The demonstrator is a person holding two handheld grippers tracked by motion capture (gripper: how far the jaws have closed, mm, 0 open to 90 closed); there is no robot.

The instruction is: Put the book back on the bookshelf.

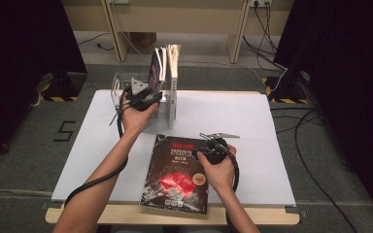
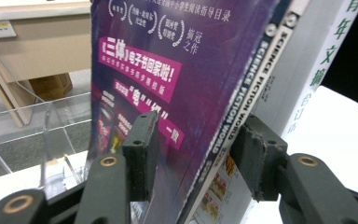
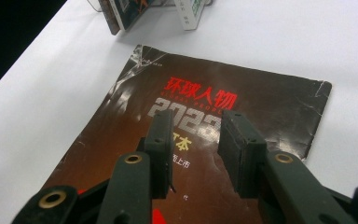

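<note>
Purple magazine [image 2: 177, 79] between left tongs [image 2: 193, 149] (upright)

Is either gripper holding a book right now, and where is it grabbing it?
The left gripper has its fingers around the lower edge of the purple book, though a firm squeeze cannot be told. The right gripper hovers open over the dark book.

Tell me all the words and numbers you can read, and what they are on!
"SCIENCE FICTION WORLD": spine of the purple book.
"三体": its pink cover label.
"环球人物", "2023": dark magazine.
"5": floor mark.
Small print on both covers: too blurred to read.
</note>
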